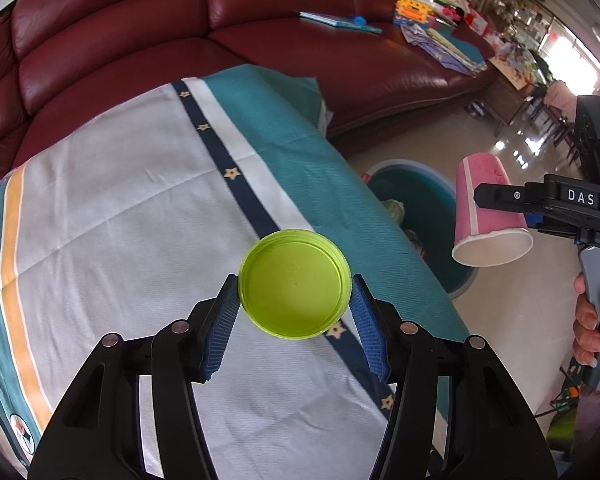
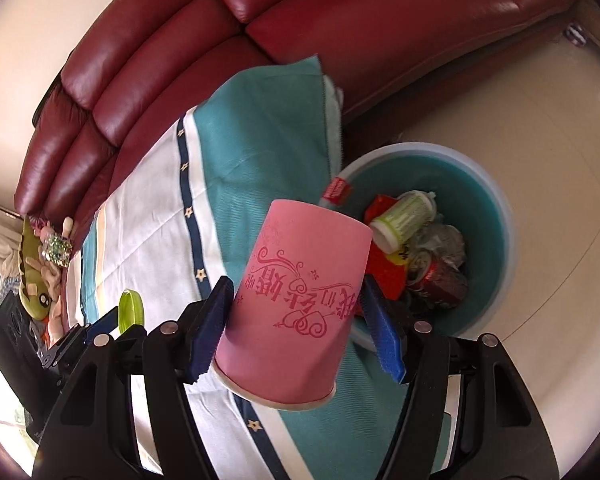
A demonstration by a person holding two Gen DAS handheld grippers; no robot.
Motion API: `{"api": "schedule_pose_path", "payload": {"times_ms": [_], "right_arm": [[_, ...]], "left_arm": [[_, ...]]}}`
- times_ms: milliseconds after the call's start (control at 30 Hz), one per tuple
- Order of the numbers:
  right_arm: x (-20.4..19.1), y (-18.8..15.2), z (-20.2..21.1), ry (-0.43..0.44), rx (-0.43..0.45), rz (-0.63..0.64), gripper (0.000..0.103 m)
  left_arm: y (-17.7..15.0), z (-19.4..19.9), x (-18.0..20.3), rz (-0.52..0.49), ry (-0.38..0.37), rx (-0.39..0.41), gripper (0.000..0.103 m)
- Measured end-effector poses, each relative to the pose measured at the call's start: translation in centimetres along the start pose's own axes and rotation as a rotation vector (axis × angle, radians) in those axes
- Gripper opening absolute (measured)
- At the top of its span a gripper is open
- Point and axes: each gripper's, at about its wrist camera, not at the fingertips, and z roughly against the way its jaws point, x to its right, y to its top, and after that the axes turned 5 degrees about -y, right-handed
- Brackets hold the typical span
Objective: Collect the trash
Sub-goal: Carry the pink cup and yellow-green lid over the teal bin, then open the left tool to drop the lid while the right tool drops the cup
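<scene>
My left gripper (image 1: pixel 294 292) is shut on a lime-green plastic lid (image 1: pixel 295 283), hollow side toward the camera, held above the striped cloth (image 1: pixel 120 208). My right gripper (image 2: pixel 298 300) is shut on a pink paper cup (image 2: pixel 296 300) with red print, mouth toward the camera, above the cloth's teal edge. The same cup (image 1: pixel 486 216) shows at the right in the left wrist view, over the floor near the blue bin (image 1: pixel 428 200). The bin (image 2: pixel 488 200) on the floor holds a green-labelled bottle (image 2: pixel 404 216), a crushed red can (image 2: pixel 440 280) and wrappers. The lid (image 2: pixel 131 309) appears edge-on at the lower left.
A dark red leather sofa (image 1: pixel 140 32) curves behind the cloth-covered table, with books and toys (image 1: pixel 428 12) on its seat. Plush toys (image 2: pixel 40 268) lie at the far left. A person's hand (image 1: pixel 592 320) grips the right tool's handle. Glossy tiled floor (image 2: pixel 560 160) surrounds the bin.
</scene>
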Motion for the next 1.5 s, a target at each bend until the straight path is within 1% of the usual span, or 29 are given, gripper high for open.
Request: {"api": "schedule_pose_path", "payload": {"times_ms": [200, 333, 433, 567, 700, 900, 967, 1000, 1033, 1100, 1333, 1500], "right_arm": [[6.3, 0.6, 1.7, -0.005, 0.040, -0.088, 0.062], [8.7, 0.7, 1.8, -0.008, 0.039, -0.112, 0.062], [9.7, 0.8, 1.7, -0.011, 0.037, -0.121, 0.062], [10.8, 1.2, 1.4, -0.010, 0.033, -0.127, 0.062], [11.1, 1.5, 1.2, -0.013, 0.031, -0.127, 0.062], [11.4, 1.7, 0.8, -0.015, 0.023, -0.121, 0.062], [11.5, 1.7, 0.6, -0.015, 0.021, -0.121, 0.062], [11.5, 1.7, 0.6, -0.015, 0.020, -0.122, 0.062], [11.5, 1.8, 0.5, -0.017, 0.019, -0.122, 0.062], [11.5, 1.7, 0.4, -0.018, 0.016, -0.123, 0.062], [10.8, 1.7, 0.2, -0.028, 0.009, -0.103, 0.062], [10.3, 1.6, 0.1, -0.039, 0.004, -0.088, 0.062]], "left_arm": [[1.7, -3.2, 6.2, -0.093, -0.029, -0.049, 0.057], [2.4, -5.7, 9.4, -0.139, -0.047, -0.085, 0.057], [3.0, -7.5, 11.3, -0.166, -0.059, -0.110, 0.057], [3.6, -9.6, 13.0, -0.187, -0.067, -0.140, 0.057], [4.0, -11.1, 14.0, -0.194, -0.076, -0.160, 0.057], [4.3, -12.6, 14.4, -0.189, -0.069, -0.177, 0.058], [4.4, -12.7, 14.1, -0.175, -0.067, -0.177, 0.066], [4.5, -12.7, 14.0, -0.169, -0.065, -0.175, 0.074], [4.5, -12.6, 13.8, -0.166, -0.061, -0.170, 0.084], [4.5, -12.2, 13.6, -0.162, -0.042, -0.153, 0.095], [4.2, -10.9, 12.7, -0.126, -0.033, -0.140, 0.099], [3.3, -10.2, 11.6, -0.101, -0.017, -0.155, 0.099]]}}
